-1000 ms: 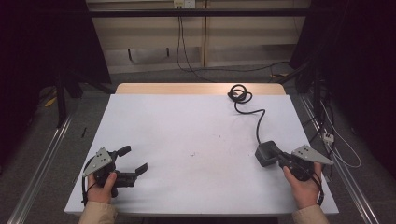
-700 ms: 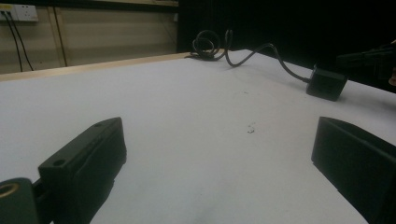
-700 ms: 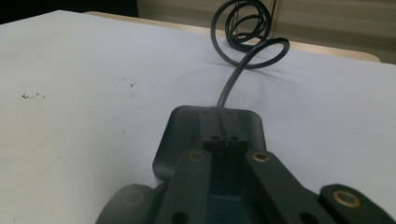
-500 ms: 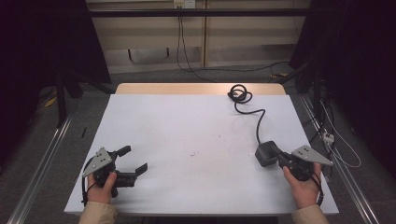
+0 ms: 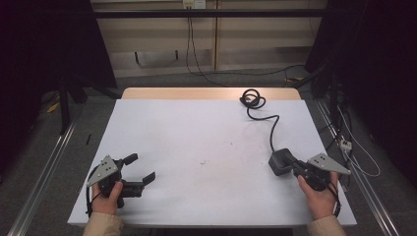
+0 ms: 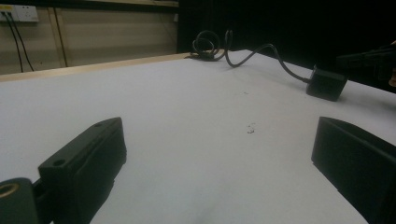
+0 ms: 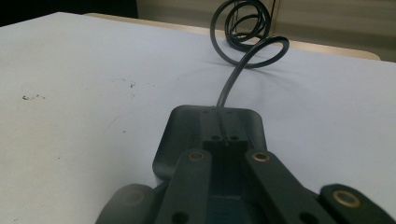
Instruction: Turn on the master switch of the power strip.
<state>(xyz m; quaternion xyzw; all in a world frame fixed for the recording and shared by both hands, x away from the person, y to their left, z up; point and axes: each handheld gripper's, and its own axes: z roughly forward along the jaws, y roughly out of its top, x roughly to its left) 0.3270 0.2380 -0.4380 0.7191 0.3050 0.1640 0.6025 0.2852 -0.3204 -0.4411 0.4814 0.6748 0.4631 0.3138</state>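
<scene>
A black power adapter (image 5: 278, 161) lies on the white table (image 5: 196, 128) at the right, also seen in the left gripper view as the adapter (image 6: 327, 83). Its black cable (image 5: 271, 127) runs back to a coil (image 5: 252, 98) near the far edge. My right gripper (image 5: 294, 166) is shut, its jaws lying together over the top of the adapter (image 7: 170, 140) and pointing along the cable (image 7: 247, 51); I see nothing between them. My left gripper (image 5: 141, 167) rests at the near left, open and empty, with bare table between its jaws (image 6: 217, 140).
A few small dark specks (image 5: 204, 162) mark the table's middle. A wooden strip (image 5: 206, 93) borders the far edge. Metal rails (image 5: 44, 172) run along the floor on both sides, and loose cables (image 5: 354, 147) lie to the right.
</scene>
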